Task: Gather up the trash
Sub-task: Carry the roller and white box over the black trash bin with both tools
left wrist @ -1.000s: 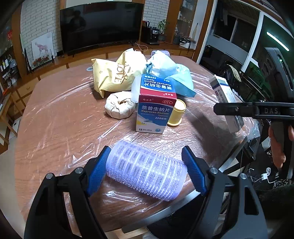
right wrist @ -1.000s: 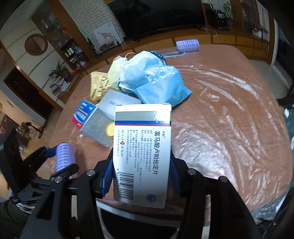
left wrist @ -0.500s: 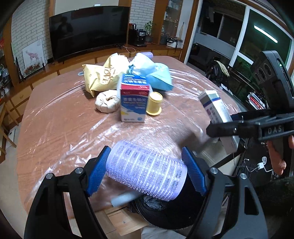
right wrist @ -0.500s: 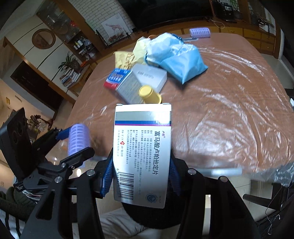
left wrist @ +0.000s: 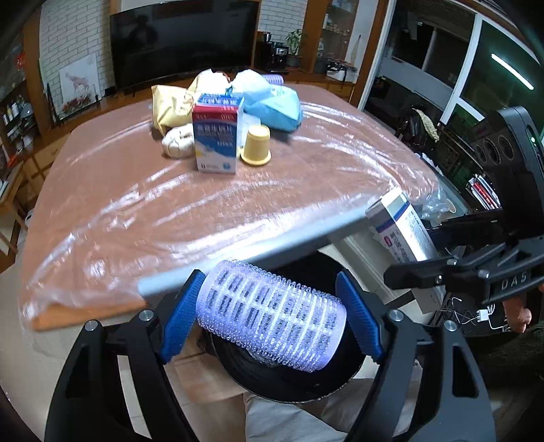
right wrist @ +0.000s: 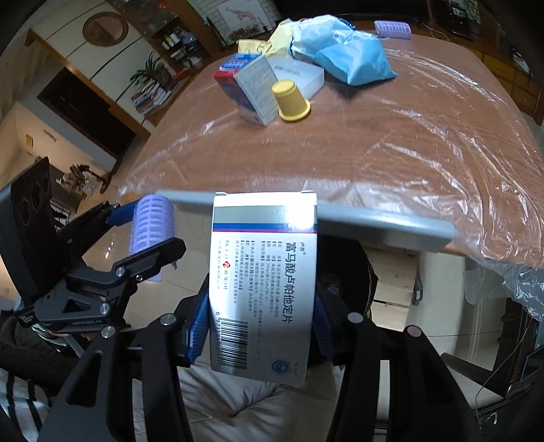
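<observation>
My left gripper (left wrist: pixel 270 318) is shut on a purple hair roller (left wrist: pixel 272 316), held by its two ends, over a black bin (left wrist: pixel 289 380) below the table's near edge. In the right wrist view the same roller (right wrist: pixel 152 224) shows at the left. My right gripper (right wrist: pixel 260 328) is shut on a white medicine box (right wrist: pixel 263 282) with a barcode, held upright beyond the table edge above the dark bin (right wrist: pixel 343 268). That box (left wrist: pixel 401 227) appears at the right of the left wrist view.
On the plastic-covered table (left wrist: pixel 170 204) stand a red and blue medicine box (left wrist: pixel 216 136), a yellow cap (left wrist: pixel 256 144), a beige wad (left wrist: pixel 176 144), a yellow bag (left wrist: pixel 173 105) and blue bags (left wrist: pixel 272 102). Another purple roller (right wrist: pixel 392 29) lies at the far edge. A grey bar (right wrist: pixel 391 222) borders the near edge.
Both grippers have drawn back from over the table to beyond its near edge, each keeping its item. The black bin has come into view beneath them.
</observation>
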A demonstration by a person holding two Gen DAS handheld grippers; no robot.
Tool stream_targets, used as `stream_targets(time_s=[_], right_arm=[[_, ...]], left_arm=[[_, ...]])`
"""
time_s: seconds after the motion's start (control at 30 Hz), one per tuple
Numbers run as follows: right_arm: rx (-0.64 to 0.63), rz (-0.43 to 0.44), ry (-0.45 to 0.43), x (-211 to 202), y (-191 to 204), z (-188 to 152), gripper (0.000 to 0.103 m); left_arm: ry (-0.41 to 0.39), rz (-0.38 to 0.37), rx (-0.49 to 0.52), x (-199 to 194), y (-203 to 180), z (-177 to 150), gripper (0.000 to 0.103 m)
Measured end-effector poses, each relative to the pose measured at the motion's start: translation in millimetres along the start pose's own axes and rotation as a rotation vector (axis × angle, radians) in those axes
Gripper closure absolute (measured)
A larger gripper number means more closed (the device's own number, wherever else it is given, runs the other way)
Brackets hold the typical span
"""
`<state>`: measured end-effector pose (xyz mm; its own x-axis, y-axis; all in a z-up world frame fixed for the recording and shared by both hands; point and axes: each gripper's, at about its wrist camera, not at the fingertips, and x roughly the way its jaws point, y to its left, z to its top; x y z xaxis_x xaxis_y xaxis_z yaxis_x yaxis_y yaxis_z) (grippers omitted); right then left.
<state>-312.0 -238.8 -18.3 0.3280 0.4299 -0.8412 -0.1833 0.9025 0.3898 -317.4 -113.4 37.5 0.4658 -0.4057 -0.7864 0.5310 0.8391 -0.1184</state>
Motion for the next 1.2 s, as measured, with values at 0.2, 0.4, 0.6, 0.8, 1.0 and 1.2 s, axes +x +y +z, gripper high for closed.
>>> stream_targets(time_s=[0.2, 0.4, 0.6, 0.8, 1.0, 1.2], right_arm=[[-0.037, -0.019, 0.033, 15, -3, -14, 0.052], [-0.050, -0.035, 0.054, 28, -4, -20, 0.052], [-0.067, -0.075, 0.072, 46, -4, -21, 0.052], [-0.062, -0.090, 0.085, 63, -6, -26, 0.052], [-0.056, -0.101, 0.100, 78, -13, -28, 0.052], [-0.061, -0.122, 0.123, 94, -14, -30, 0.052]], left_arm=[[0.011, 0.018, -0.027, 6, -8, -16, 0.024], [0.030, 0.028, -0.039, 18, -8, -26, 0.024], [0.057, 0.038, -0.027, 29, -6, -31, 0.024], [0.089, 0.038, -0.012, 42, -5, -36, 0.024], [0.122, 0.039, 0.013, 54, -4, -42, 0.024], [0.143, 0.039, 0.026, 62, -3, -46, 0.024]])
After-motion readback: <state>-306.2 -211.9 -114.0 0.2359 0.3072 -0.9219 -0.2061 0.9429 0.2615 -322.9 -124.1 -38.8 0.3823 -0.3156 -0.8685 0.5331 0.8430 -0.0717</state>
